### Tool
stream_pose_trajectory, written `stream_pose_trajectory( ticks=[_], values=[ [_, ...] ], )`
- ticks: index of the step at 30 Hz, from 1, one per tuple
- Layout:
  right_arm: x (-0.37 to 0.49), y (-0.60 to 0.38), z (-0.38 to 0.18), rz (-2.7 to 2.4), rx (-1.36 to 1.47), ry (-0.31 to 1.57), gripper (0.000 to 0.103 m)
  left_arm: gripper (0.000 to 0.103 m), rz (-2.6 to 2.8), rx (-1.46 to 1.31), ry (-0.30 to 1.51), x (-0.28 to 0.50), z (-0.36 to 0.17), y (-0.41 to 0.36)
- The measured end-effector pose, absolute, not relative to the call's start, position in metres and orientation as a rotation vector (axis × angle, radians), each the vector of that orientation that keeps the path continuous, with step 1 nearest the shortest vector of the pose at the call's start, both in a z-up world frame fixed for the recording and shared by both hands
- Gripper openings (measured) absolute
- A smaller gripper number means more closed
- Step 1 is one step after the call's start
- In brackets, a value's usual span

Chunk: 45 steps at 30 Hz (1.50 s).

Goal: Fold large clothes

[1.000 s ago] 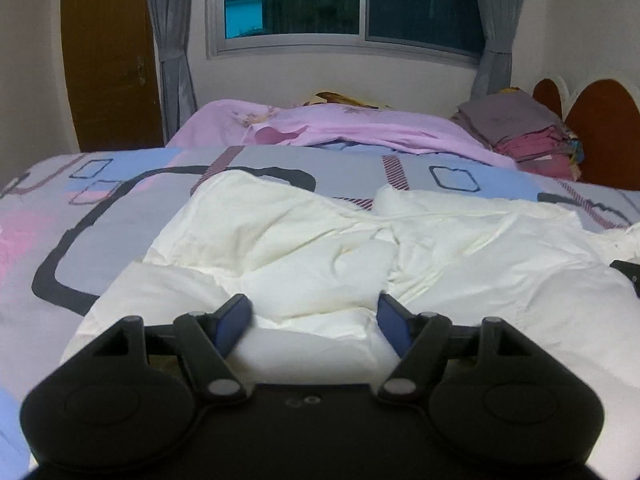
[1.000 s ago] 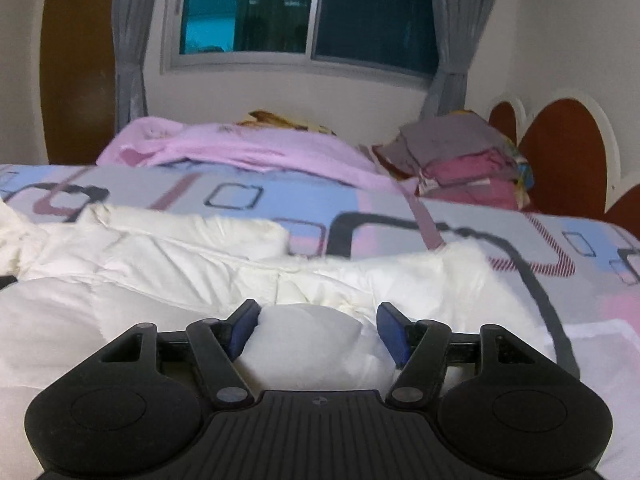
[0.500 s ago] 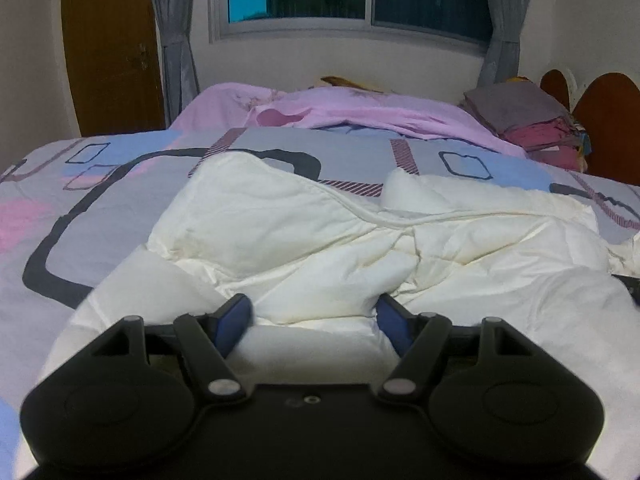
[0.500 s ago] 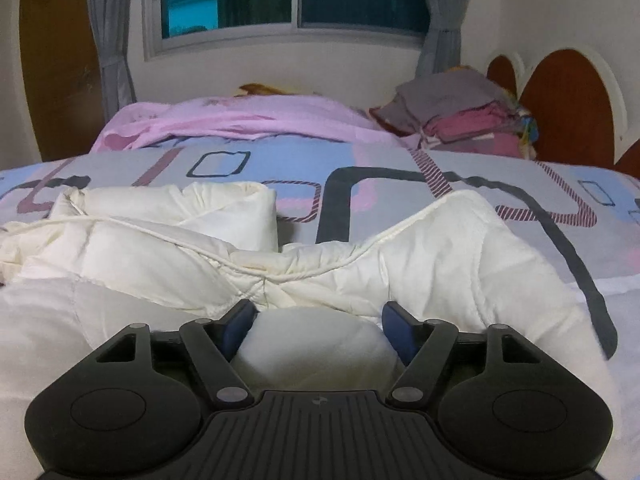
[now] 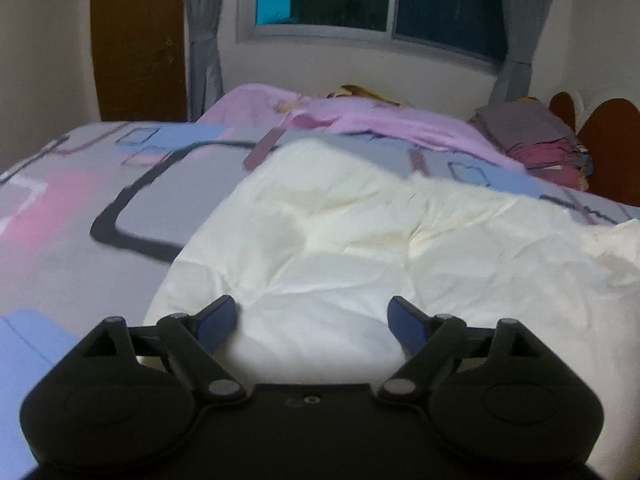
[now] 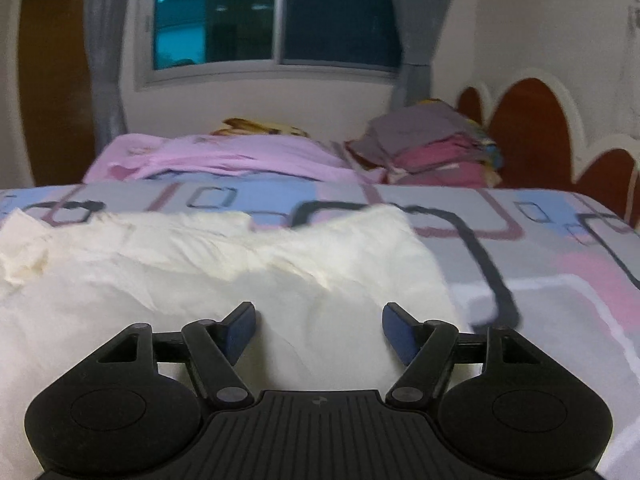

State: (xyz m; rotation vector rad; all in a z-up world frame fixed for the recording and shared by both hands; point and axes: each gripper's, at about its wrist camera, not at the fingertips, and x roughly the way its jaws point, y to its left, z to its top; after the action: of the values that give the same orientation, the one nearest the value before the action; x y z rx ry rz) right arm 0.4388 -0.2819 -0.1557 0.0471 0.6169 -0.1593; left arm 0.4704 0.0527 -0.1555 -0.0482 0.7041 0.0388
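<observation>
The puffy cream-white padded garment (image 5: 360,240) lies spread across the bed with the grey, pink and blue patterned cover (image 5: 80,208), and compared with a second ago its far edge now reaches further up the bed, with the bunched ridge gone flatter (a fold being carried over and laid down, I judge). The left tool (image 5: 312,322) has just been opening: its blue pads stand wide, clear of the cream fabric lying between them, so the release looks done. The right tool (image 6: 318,330) is likewise spread apart, with cloth between the pads but not pinched.
</observation>
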Motion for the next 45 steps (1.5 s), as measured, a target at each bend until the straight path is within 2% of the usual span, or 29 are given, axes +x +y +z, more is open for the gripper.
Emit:
stream_pose_trajectory(
  ticks=[6,9,10,16,27,37,43,45],
  values=[
    [0.441,-0.295,-0.186,-0.197,0.040,0.688,0.071,0.084,0.051,-0.035,0.739,0.474,-0.166,0.053],
    [0.447,-0.300,-0.196,-0.211,0.055,0.720,0.083,0.085,0.048,-0.030,0.744,0.476,-0.172,0.052],
    [0.448,-0.304,-0.195,-0.209,0.076,0.732,0.084,0.085,0.048,-0.030,0.746,0.476,-0.172,0.053],
    [0.430,-0.304,-0.159,-0.178,0.108,0.690,0.084,0.083,0.060,-0.072,0.777,0.475,-0.157,0.059],
    [0.416,-0.246,-0.122,-0.013,0.102,0.657,0.084,0.089,0.042,-0.059,0.781,0.458,-0.127,0.055],
    [0.415,-0.211,-0.132,0.022,0.096,0.677,0.084,0.091,0.026,-0.103,0.838,0.438,-0.124,0.062],
    [0.424,-0.206,-0.160,-0.017,0.079,0.726,0.084,0.091,0.030,-0.163,0.884,0.412,-0.136,0.082],
    [0.427,-0.205,-0.171,-0.020,0.075,0.736,0.089,0.091,0.038,-0.205,0.907,0.402,-0.142,0.092]
  ],
)
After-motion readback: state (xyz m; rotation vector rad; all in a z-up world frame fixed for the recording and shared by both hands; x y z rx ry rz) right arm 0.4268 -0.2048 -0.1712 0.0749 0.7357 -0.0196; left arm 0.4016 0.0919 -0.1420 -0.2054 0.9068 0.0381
